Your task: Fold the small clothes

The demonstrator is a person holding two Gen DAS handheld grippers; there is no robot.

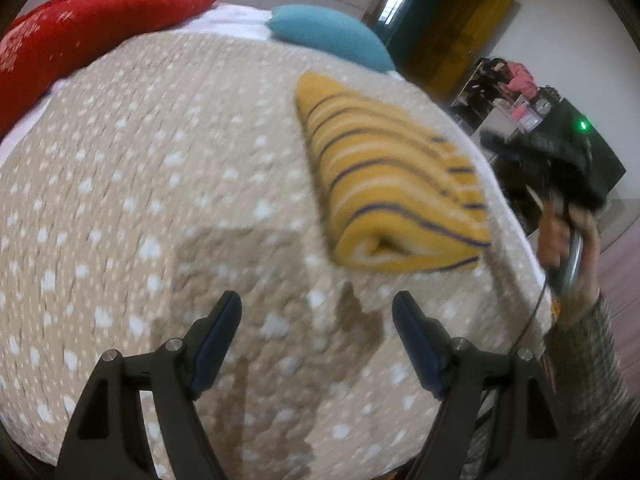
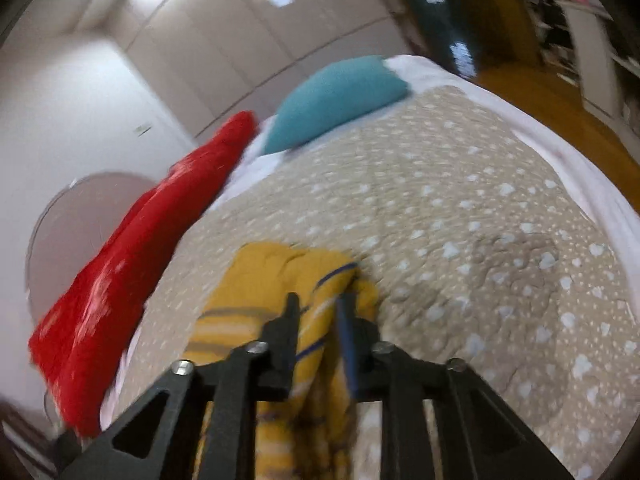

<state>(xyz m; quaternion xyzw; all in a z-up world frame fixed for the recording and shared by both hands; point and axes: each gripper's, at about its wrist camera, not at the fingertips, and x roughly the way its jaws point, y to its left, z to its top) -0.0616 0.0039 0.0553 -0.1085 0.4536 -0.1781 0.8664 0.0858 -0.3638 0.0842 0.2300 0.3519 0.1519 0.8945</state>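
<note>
A yellow garment with dark blue and white stripes (image 1: 396,196) lies folded on the beige dotted bedspread (image 1: 160,200), toward the right edge of the bed. My left gripper (image 1: 318,312) is open and empty, hovering above the bedspread just in front of the garment. In the right wrist view my right gripper (image 2: 320,308) is nearly closed, with the yellow striped garment (image 2: 272,280) pinched between its fingers above the bedspread (image 2: 480,220). The right hand and its tool (image 1: 568,236) show at the right edge of the left wrist view.
A red pillow (image 1: 88,28) and a teal pillow (image 1: 332,36) lie at the head of the bed; both show in the right wrist view, red pillow (image 2: 132,256) and teal pillow (image 2: 336,96). The bed's right edge drops to a wooden floor (image 2: 552,104). Shelves with clutter (image 1: 516,88) stand beyond.
</note>
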